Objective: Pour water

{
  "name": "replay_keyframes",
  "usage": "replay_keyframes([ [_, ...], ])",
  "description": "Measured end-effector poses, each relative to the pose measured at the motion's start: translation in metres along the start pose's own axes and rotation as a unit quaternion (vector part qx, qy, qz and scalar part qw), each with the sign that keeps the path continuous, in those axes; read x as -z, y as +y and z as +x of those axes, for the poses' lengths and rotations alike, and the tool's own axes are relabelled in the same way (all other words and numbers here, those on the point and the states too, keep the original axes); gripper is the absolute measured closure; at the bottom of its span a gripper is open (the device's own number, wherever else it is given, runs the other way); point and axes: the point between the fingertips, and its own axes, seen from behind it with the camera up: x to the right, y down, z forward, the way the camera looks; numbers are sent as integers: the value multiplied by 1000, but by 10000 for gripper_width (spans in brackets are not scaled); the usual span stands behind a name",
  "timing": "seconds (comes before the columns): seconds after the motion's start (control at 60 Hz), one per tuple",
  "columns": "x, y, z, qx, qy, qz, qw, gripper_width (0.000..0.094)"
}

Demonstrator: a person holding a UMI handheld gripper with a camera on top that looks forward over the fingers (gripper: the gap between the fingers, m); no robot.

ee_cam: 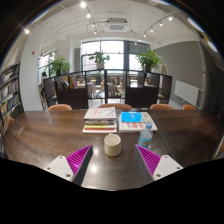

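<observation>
- The gripper [113,160] is held above the near part of a dark wooden table [50,135]. Its two fingers are spread wide, with the purple pads [78,158] facing each other and nothing between them.
- A small pale cylindrical vessel, apparently a cup [113,145], stands upright on the table just ahead of the fingers, roughly centred on the gap between them. It is apart from both pads and rests on its own base.
- Beyond the cup, a stack of books [100,119] lies to the left and a box with a blue cover [136,121] to the right, both toward the far side of the table.
- Chairs [116,106] stand along the far edge; windows and potted plants [148,60] lie further back.
- No water, bottle or second container can be identified.
- Task status, as a judgement: nothing is grasped and no pouring has started. The approach to the cup appears to be the step in hand; grasp, lift and tilt remain.
</observation>
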Motion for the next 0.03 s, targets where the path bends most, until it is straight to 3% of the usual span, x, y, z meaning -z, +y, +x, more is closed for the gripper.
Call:
replay_keyframes([
  [0.033, 2, 0, 0, -3, 2, -1, 1000, 68],
])
